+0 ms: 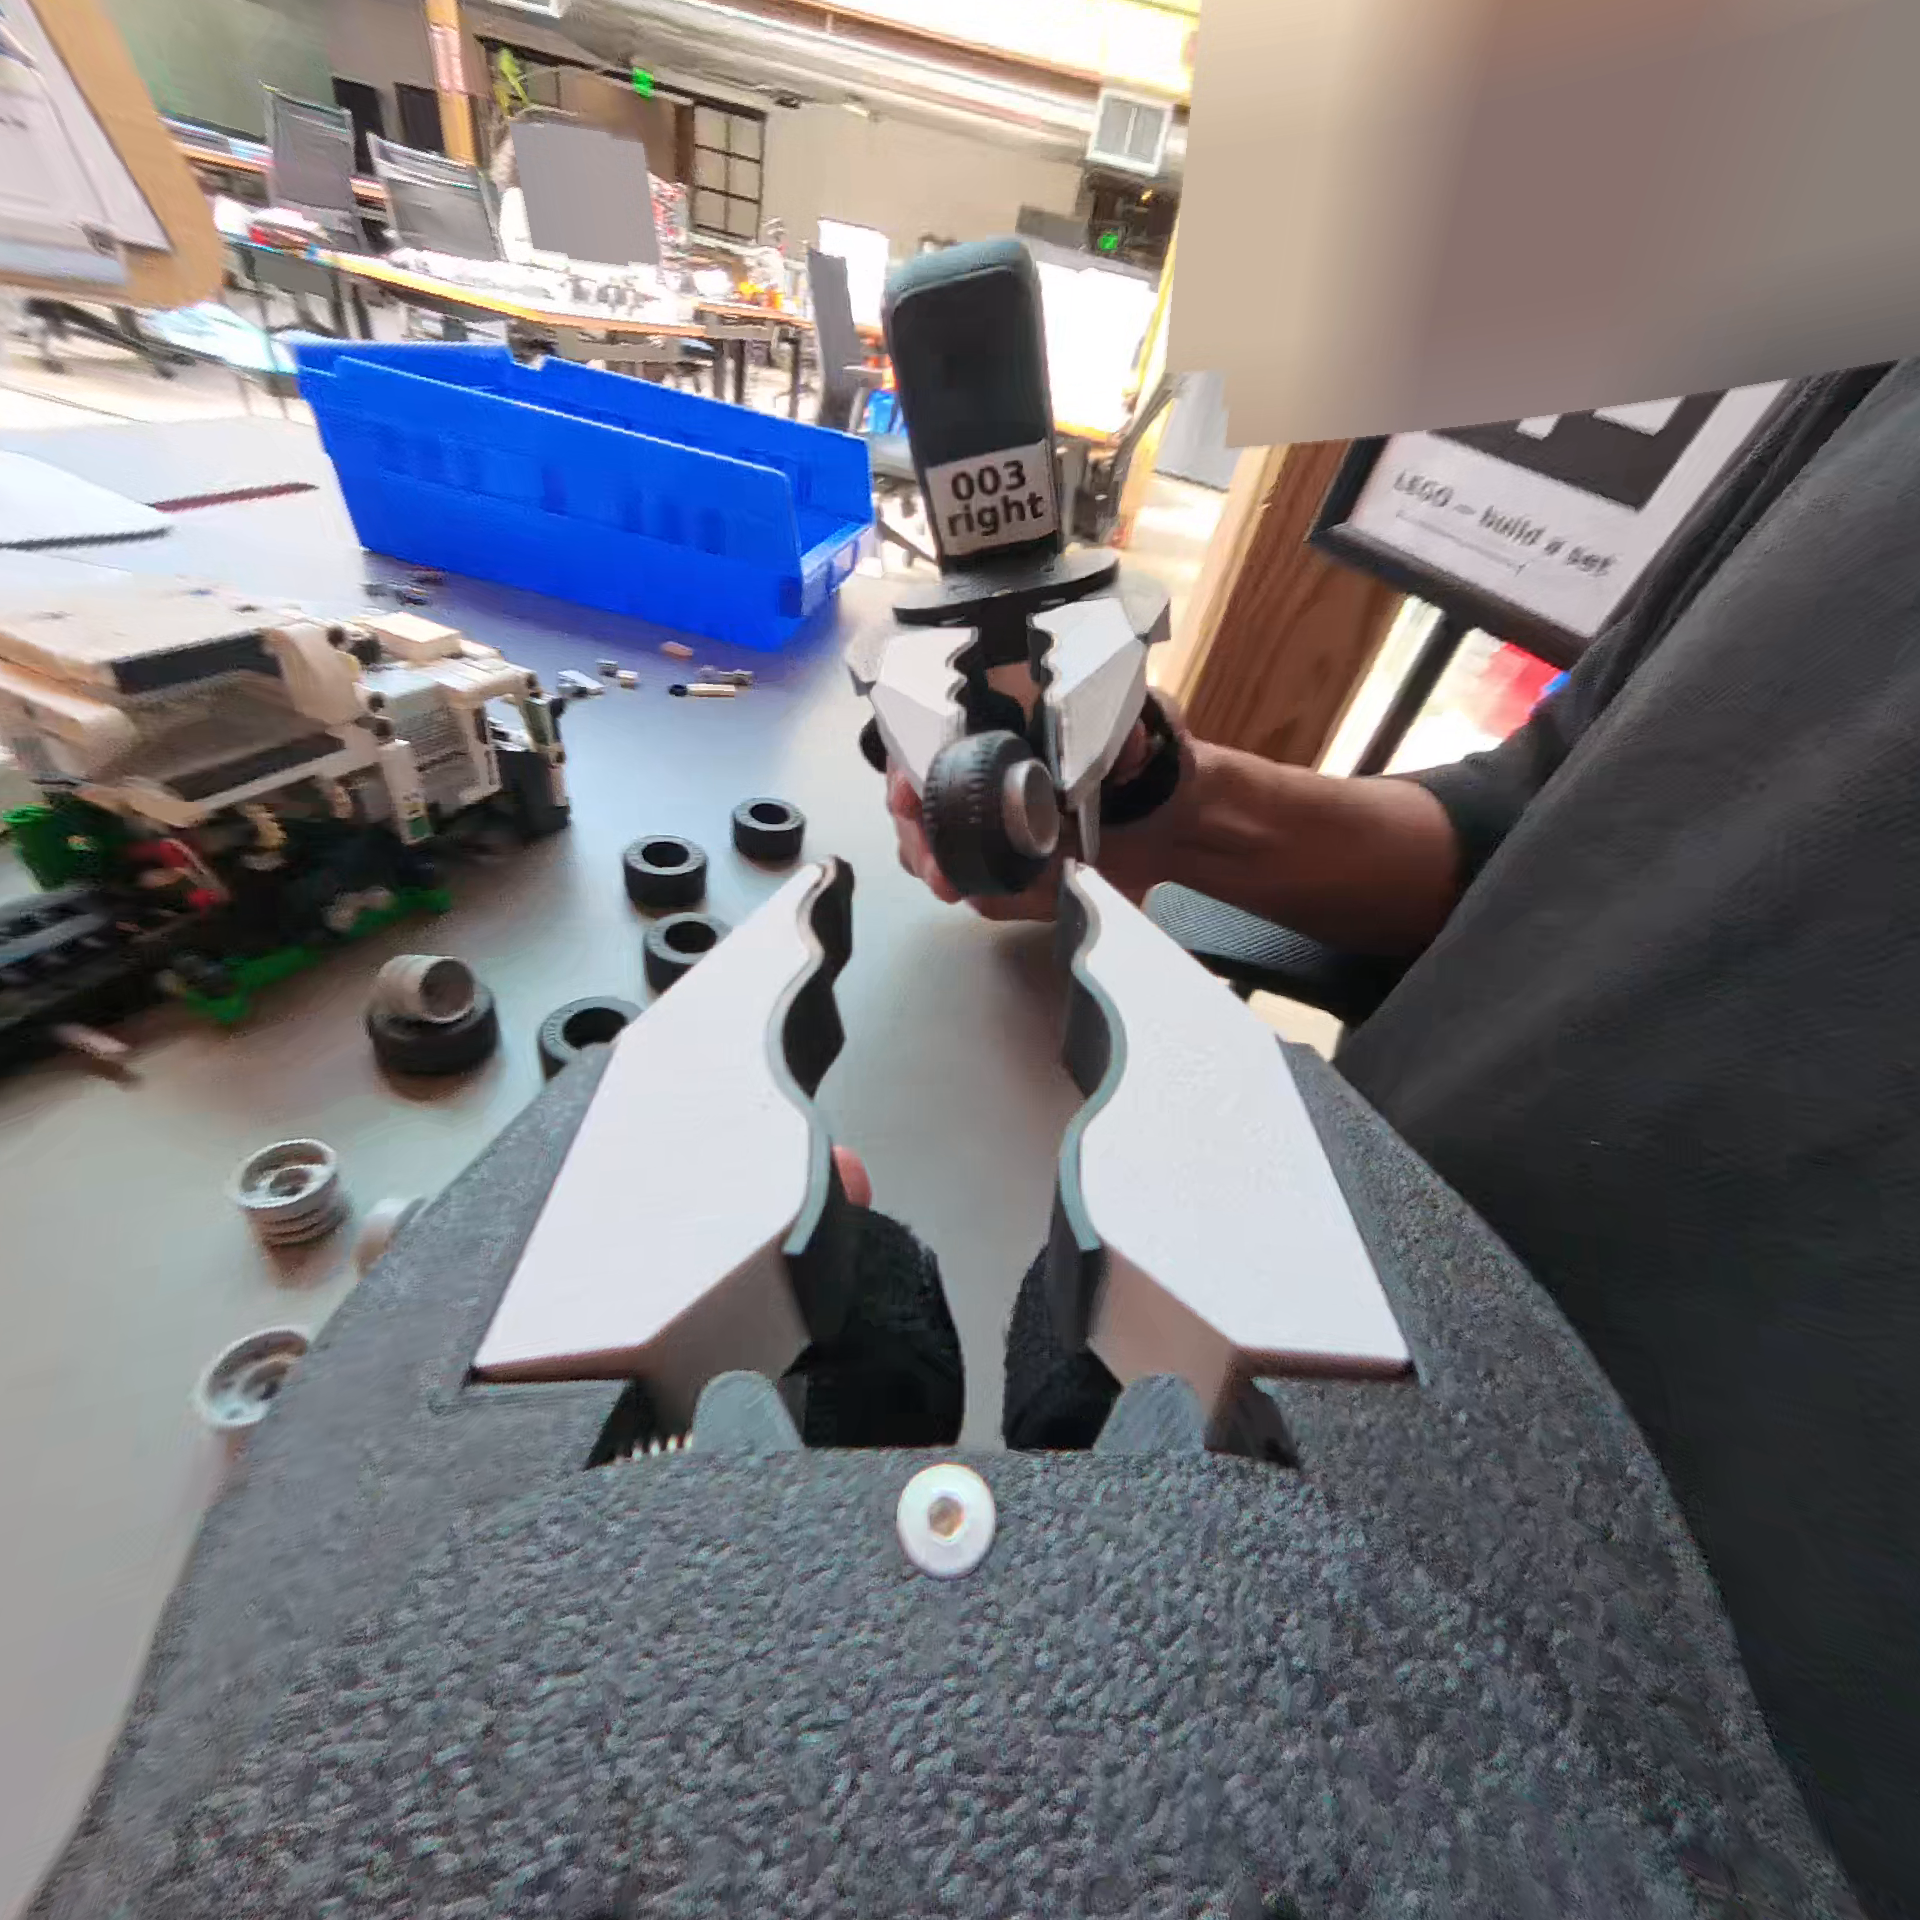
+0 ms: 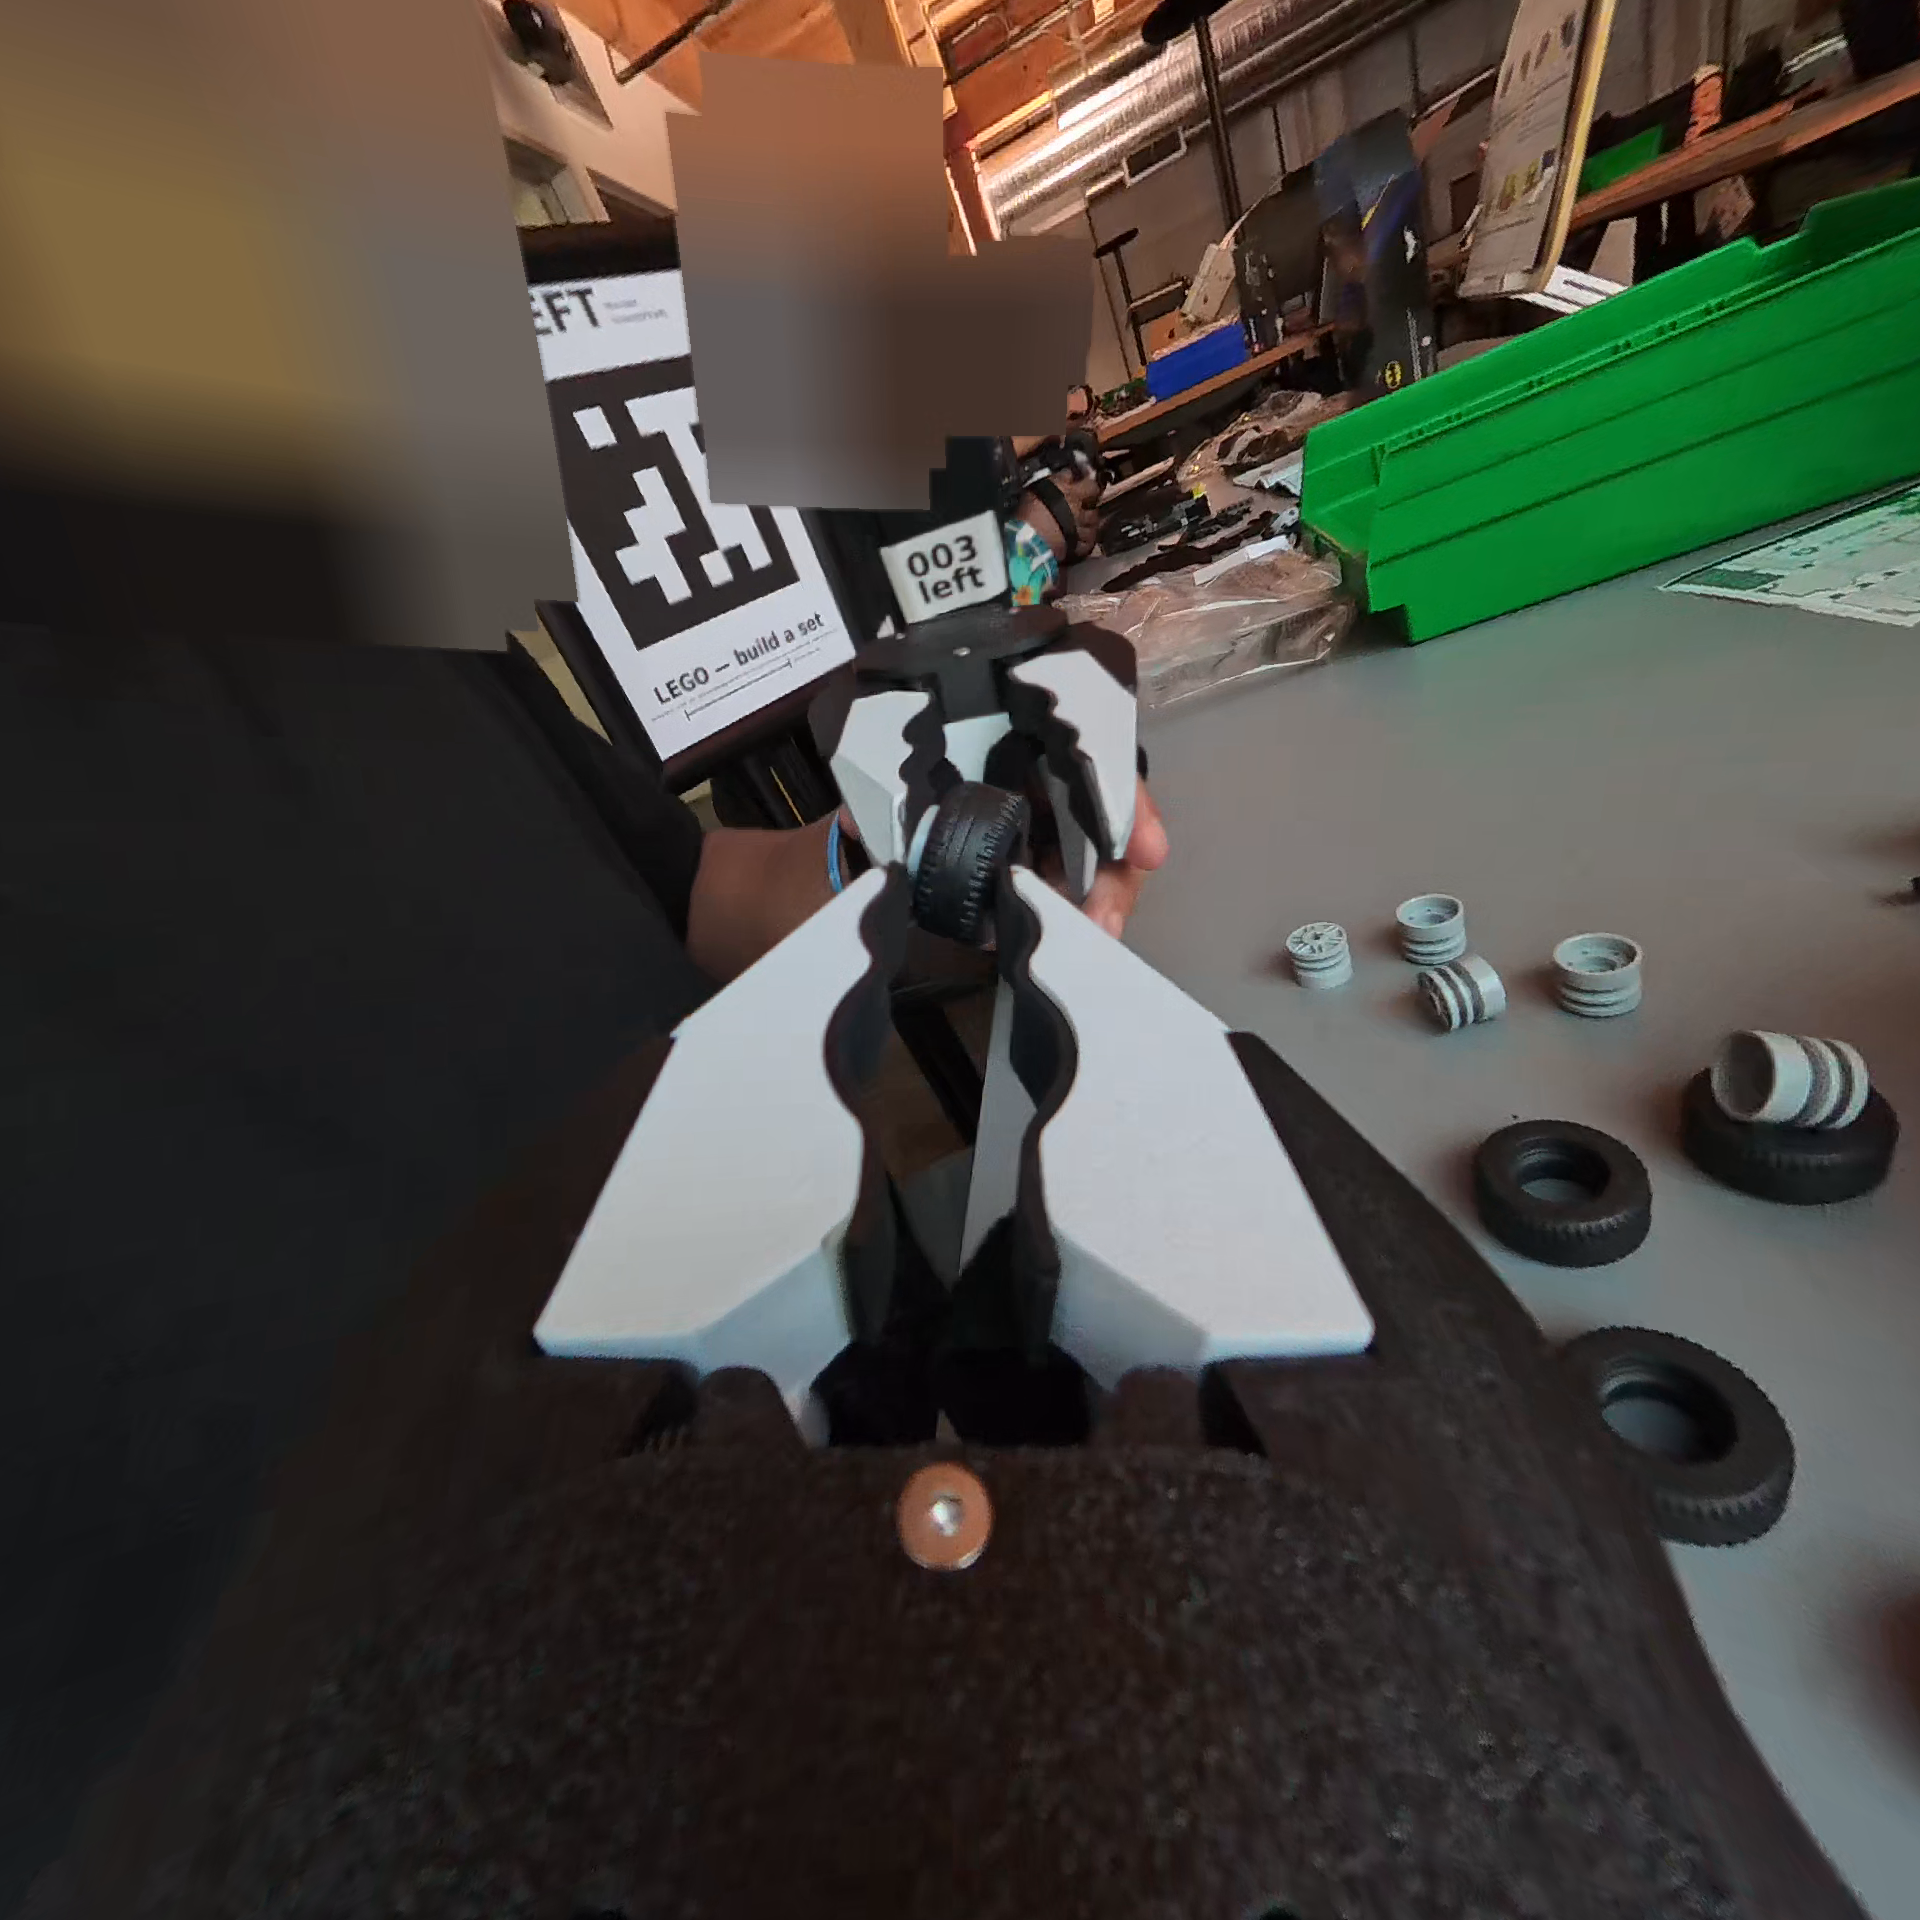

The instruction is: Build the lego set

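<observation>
My right gripper [image 2: 951, 883] is shut on a wheel [image 2: 966, 868], a black tyre with a grey rim, and holds it above the grey table [image 2: 1351, 831]. In the left wrist view the right gripper [image 1: 1003, 821] faces me with the wheel [image 1: 987, 826] at its tips. My left gripper [image 1: 951, 883] is open and empty, its fingertips [image 1: 831, 883] just short of the wheel. It also shows in the right wrist view [image 2: 992, 842], jaws spread on either side of the wheel. A partly built white and green lego vehicle [image 1: 260, 748] stands at the left.
Loose black tyres [image 1: 665, 871] [image 2: 1562, 1190] and grey rims [image 1: 291, 1190] [image 2: 1598, 971] lie on the table; one rim rests on a tyre [image 2: 1787, 1101]. A blue bin [image 1: 582, 499], a green bin [image 2: 1610, 436], an instruction sheet [image 2: 1818, 571] and a marker board [image 2: 675, 499] stand around. A person's torso is close.
</observation>
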The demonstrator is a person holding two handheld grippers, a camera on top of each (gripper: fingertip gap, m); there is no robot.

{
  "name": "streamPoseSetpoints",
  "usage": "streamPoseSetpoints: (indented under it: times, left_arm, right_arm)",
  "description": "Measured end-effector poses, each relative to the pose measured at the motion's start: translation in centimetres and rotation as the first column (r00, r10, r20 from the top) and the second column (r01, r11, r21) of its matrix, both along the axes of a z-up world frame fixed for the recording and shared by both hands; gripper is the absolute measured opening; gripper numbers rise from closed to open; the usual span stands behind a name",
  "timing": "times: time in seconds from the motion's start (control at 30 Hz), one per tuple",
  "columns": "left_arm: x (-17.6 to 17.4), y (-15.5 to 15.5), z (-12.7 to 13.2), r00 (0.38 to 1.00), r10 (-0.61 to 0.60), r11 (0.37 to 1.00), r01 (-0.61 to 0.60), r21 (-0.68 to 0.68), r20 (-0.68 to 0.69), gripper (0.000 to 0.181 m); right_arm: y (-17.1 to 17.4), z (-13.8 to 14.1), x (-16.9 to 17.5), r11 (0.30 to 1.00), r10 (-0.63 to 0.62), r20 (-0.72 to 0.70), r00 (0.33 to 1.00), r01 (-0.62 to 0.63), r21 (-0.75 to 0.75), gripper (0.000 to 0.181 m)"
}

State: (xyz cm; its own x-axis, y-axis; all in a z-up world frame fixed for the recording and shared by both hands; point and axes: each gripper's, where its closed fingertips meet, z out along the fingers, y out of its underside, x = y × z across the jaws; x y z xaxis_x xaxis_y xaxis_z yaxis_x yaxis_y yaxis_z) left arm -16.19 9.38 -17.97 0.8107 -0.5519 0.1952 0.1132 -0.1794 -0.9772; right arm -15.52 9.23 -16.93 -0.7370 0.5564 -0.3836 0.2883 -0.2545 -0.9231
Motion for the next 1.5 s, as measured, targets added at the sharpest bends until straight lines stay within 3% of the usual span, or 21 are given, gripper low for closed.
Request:
streamPoseSetpoints:
  times: [0.17,0.3,0.53,0.87,1.2,1.27,1.43,1.5]
  left_arm:
    - [1.2,-0.7,0.1,0.992,-0.103,0.994,0.104,-0.014,0.076,0.022]
    - [0.9,-0.5,-1.0,0.997,-0.078,0.996,0.079,-0.046,0.024,0.017]
    - [-0.1,0.2,-0.5,1.0,0.014,1.0,-0.014,-0.017,0.021,0.017]
    - [0.5,-0.5,-1.2,0.997,-0.073,0.996,0.073,-0.052,0.004,0.017]
    - [-0.4,0.5,-2.2,0.991,0.049,0.997,-0.057,-0.058,-0.126,0.016]
    - [-0.7,1.0,-2.7,0.965,0.119,0.991,-0.131,-0.039,-0.234,0.017]
    - [-0.8,1.2,-3.6,0.914,0.137,0.987,-0.159,-0.026,-0.381,0.017]
    - [-0.2,0.9,-3.1,0.929,0.116,0.992,-0.126,-0.006,-0.353,0.017]
  right_arm:
    - [-1.2,-1.2,0.3,0.994,0.034,-0.006,0.999,-0.033,0.108,0.015]
    - [-1.2,-1.7,0.0,0.99,0.017,-0.004,1.0,-0.016,0.137,0.016]
    - [-1.0,-2.1,-1.1,0.966,-0.119,-0.05,0.992,0.127,0.226,0.017]
    - [-1.5,-2.8,-0.3,0.979,-0.031,0.034,0.999,0.024,0.203,0.015]
    - [-0.2,-3.7,-1.1,0.956,-0.153,0.107,0.982,0.12,0.268,0.014]
    - [0.4,-4.2,-1.4,0.933,-0.205,0.103,0.973,0.162,0.322,0.014]
    - [0.3,-5.2,-1.1,0.941,-0.169,0.182,0.969,0.104,0.323,0.014]
    - [0.1,-4.6,-0.6,0.939,-0.126,0.11,0.986,0.082,0.335,0.014]
